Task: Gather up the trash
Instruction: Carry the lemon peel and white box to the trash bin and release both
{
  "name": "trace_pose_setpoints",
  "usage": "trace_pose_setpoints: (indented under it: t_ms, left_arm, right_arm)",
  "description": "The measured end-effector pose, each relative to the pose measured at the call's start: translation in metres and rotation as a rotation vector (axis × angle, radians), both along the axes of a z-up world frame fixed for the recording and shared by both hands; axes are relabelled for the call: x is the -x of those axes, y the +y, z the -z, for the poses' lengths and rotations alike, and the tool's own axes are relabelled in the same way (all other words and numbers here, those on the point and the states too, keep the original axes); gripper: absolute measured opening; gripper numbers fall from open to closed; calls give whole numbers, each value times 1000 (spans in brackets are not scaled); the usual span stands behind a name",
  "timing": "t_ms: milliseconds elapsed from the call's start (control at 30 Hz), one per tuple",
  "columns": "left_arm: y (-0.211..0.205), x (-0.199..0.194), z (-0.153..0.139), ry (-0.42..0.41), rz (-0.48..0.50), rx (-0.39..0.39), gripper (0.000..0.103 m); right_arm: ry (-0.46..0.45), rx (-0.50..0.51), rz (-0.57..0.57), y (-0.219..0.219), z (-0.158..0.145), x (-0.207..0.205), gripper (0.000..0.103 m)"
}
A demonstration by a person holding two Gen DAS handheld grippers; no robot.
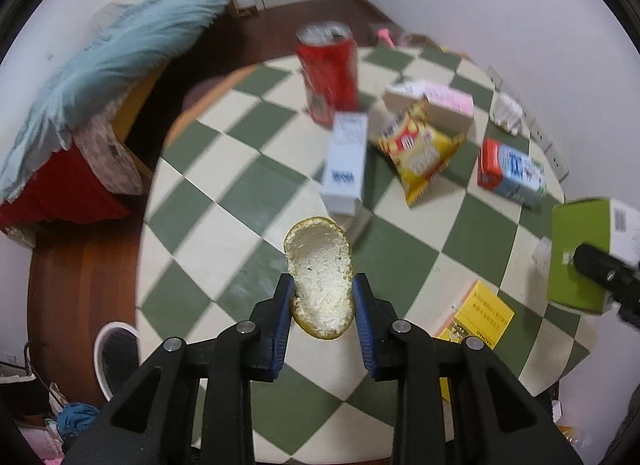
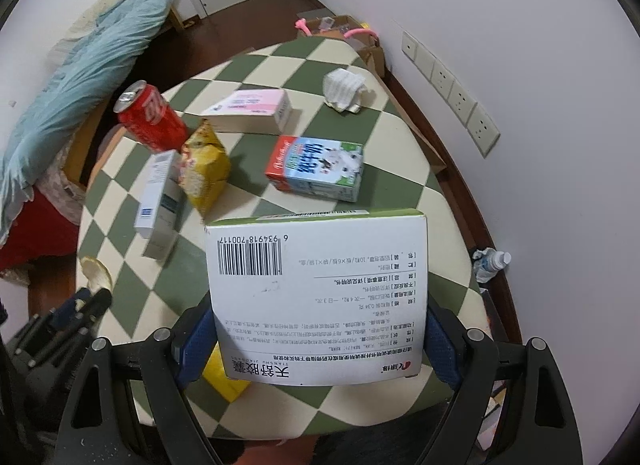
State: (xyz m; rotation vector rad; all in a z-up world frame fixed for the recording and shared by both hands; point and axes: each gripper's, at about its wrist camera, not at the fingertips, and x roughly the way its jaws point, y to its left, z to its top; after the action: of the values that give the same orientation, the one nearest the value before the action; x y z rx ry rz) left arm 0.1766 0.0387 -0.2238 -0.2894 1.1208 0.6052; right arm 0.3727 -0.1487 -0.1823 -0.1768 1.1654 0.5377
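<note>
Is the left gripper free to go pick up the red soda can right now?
Probably not yet. The left gripper is shut on a fruit peel, so its jaws are full. The path across the table to the red soda can otherwise looks open.

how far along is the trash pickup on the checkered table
No bin shows, so nothing looks binned yet. In hand: the left gripper clamps a pale citrus peel; the right gripper clamps a green-and-white medicine box. Left on the table: red soda can, yellow snack bag, milk carton, crumpled tissue.
</note>
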Motion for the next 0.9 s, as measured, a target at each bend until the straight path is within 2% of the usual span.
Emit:
trace_pose_setpoints:
  t_ms: [267, 467, 667, 800, 900]
  left_arm:
    - [21, 29, -58, -94, -58, -86, 25]
    - [34, 66, -103, -164, -118, -163, 25]
    - [57, 125, -135, -224, -199, -183, 25]
    - [79, 176, -142, -235, -276, -188, 25]
    - [102, 224, -137, -220, -350, -195, 25]
  right_arm:
    - [-25, -76, -43, 13, -32, 23, 89]
    - [-40, -135, -106, 38, -56, 52, 89]
    - [-34, -205, -236, 82, -86, 104, 89]
    - [-13, -231, -334, 118, -92, 148, 89]
    - [23, -237, -426, 159, -85, 195, 89]
